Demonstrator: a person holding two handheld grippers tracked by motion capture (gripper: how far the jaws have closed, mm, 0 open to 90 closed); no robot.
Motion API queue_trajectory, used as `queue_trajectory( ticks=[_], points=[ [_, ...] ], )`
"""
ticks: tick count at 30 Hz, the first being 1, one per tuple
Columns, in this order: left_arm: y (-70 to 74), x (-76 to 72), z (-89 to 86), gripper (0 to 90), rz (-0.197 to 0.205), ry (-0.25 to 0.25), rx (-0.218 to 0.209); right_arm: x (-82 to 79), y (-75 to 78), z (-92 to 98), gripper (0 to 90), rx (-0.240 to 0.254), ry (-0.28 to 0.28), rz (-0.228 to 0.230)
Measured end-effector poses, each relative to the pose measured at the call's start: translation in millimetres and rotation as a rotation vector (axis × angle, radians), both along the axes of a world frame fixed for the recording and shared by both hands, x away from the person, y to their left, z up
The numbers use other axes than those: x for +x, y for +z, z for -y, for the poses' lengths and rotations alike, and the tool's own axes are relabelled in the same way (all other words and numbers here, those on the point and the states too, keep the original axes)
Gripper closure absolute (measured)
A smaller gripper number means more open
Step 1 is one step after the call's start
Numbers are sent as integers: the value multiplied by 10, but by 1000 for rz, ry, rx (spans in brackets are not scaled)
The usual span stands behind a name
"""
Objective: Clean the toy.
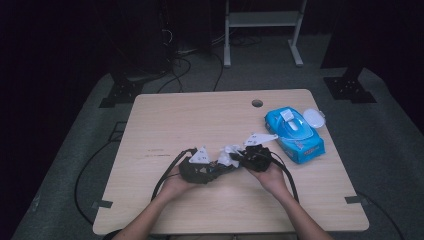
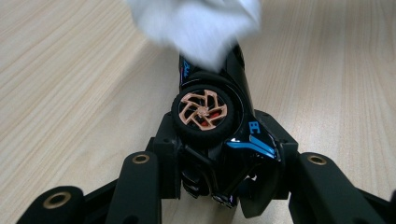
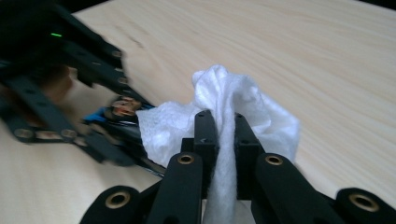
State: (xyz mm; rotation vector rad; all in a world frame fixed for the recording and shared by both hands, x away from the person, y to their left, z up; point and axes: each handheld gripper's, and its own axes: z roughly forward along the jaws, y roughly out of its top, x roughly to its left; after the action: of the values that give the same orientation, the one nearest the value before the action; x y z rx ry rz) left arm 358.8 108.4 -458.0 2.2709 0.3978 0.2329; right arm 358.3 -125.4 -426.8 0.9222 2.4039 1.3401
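1. The left gripper (image 1: 212, 172) sits in the lower middle of the high view, its jaws clamped on a black toy car (image 2: 219, 126).
2. In the left gripper view the car fills the centre of the frame between the two black jaws, with a copper-spoked wheel (image 2: 204, 113) facing the camera and blue trim on the body to the lower right.
3. The right gripper (image 1: 240, 159) lies just right of the left one in the high view, jaws pinched tight on a white wet wipe (image 3: 224, 109).
4. In the right gripper view the wipe runs up between the jaws at lower centre and bunches above them; its left edge lies on the blurred car (image 3: 123, 119) at the left of the frame.
5. In the left gripper view the wipe (image 2: 196, 25) shows blurred at the top centre, covering the far end of the car.
6. A blue pack of wet wipes (image 1: 295, 132) lies on the wooden table (image 1: 165, 120) at the right centre of the high view, well apart from both grippers, with a white lid (image 1: 313, 118) just beside its upper right.
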Motion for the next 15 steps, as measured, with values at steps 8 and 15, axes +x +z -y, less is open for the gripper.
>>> queue_trajectory(
  ticks=[8,15],
  points=[
    [3,-3,-21,582,2,-2,6,-82,1,-397,835,6,106,-6],
    [7,1,-51,583,7,-9,10,17,7,-78,835,-30,16,12]
  ],
)
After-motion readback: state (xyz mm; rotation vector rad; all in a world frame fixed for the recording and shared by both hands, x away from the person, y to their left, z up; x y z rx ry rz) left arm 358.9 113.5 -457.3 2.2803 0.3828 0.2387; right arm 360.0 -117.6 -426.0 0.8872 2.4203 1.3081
